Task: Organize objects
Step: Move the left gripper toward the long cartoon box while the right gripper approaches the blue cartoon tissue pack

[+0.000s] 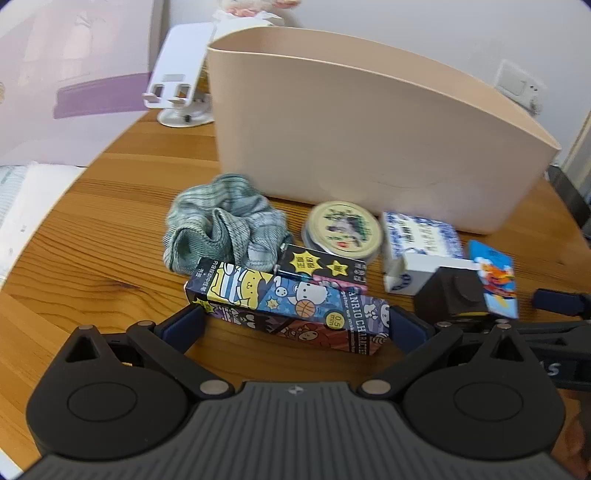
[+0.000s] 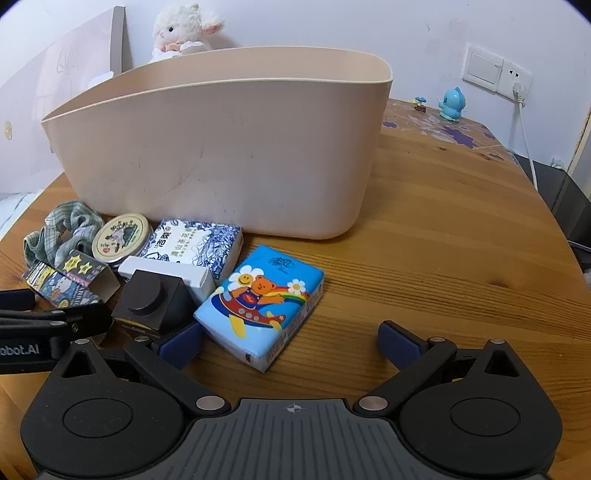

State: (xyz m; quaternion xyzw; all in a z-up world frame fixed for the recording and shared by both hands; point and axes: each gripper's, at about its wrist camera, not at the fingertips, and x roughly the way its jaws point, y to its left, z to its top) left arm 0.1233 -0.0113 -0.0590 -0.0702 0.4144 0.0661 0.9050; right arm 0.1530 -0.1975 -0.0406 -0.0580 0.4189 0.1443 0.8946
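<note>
A beige plastic bin point(image 1: 362, 147) point(image 2: 221, 155) stands on the wooden table. In front of it lie a green scrunchie point(image 1: 225, 225) point(image 2: 62, 229), a round tin point(image 1: 343, 229) point(image 2: 122, 232), a blue-and-white box point(image 1: 417, 240) point(image 2: 195, 247), a small star-printed box point(image 1: 321, 266) point(image 2: 85, 269), a black cube point(image 1: 454, 291) point(image 2: 151, 299) and a blue tissue pack point(image 1: 495, 280) point(image 2: 262, 302). My left gripper point(image 1: 295, 325) is open, its pads on either side of a Sanrio pen box point(image 1: 291, 306) point(image 2: 55, 284). My right gripper point(image 2: 291, 339) is open around the near end of the tissue pack.
A white phone stand point(image 1: 181, 81) stands behind the bin on the left. A plush lamb point(image 2: 184, 29) sits behind the bin. A blue figurine point(image 2: 452, 105) and a wall socket with a cable point(image 2: 517, 88) are at the far right. The table edge curves at the left.
</note>
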